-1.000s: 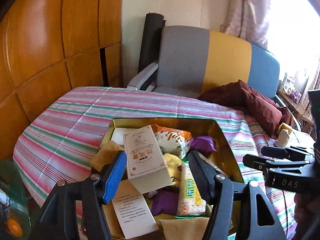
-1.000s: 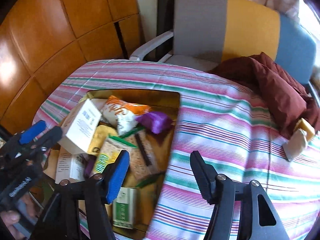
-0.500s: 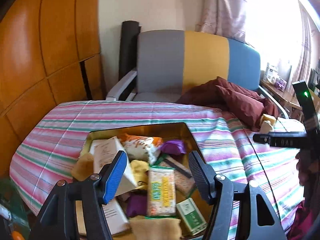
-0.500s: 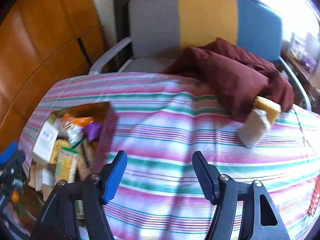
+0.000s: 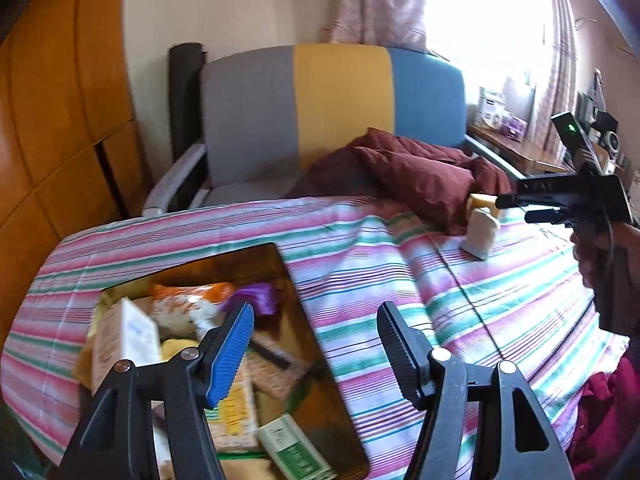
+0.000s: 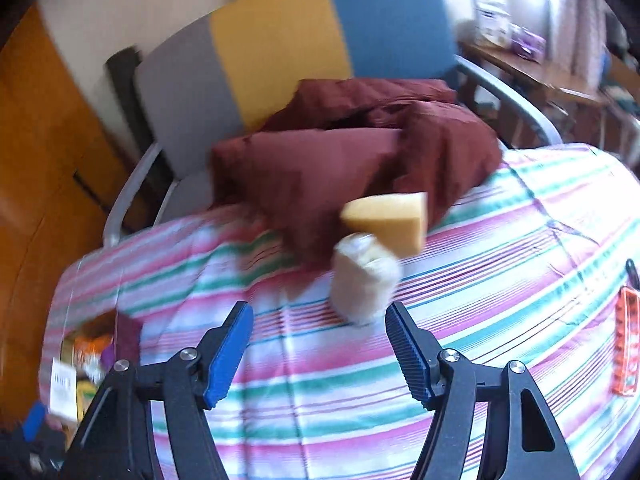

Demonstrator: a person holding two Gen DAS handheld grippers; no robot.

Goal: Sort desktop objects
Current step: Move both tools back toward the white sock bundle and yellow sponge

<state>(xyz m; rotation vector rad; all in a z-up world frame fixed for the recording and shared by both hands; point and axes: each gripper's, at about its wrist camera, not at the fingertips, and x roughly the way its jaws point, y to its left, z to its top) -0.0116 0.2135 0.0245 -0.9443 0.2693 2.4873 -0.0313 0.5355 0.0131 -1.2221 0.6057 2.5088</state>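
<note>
Right gripper [image 6: 318, 354] hangs over the pink, green and white striped cloth [image 6: 360, 408], angled down, its jaws widening at this moment with nothing between the blue pad and the black ribbed one, only bare stripes. Just ahead of it, a pale, cream-coloured wrapped packet [image 6: 364, 278] stands on the cloth, blurred, and a yellow wedge-shaped block [image 6: 386, 220] sits right behind it, touching or nearly so; I can't tell which. Both lie against the edge of a crumpled dark maroon fabric [image 6: 340, 152] that spills off the grey, yellow and blue backed chair [image 6: 280, 36]. An orange ribbed plastic piece [image 6: 626, 340] lies on the cloth at the far right edge. Over on the other side, the left gripper [image 5: 316, 354] is partly open and empty, poised above the near right corner of the gold-coloured open tin box [image 5: 290, 280] sunk in the cloth. That box is crowded: a white carton [image 5: 128, 340], an orange and white snack bag [image 5: 188, 300], a purple pouch [image 5: 260, 298], a yellow printed packet [image 5: 236, 412], a green and white small box [image 5: 296, 448]. From the left wrist camera the cream packet [image 5: 480, 232] and yellow block [image 5: 482, 202] show well away from the tin, across the cloth, with the other gripper's black body [image 5: 572, 196] reaching in beside them.
</note>
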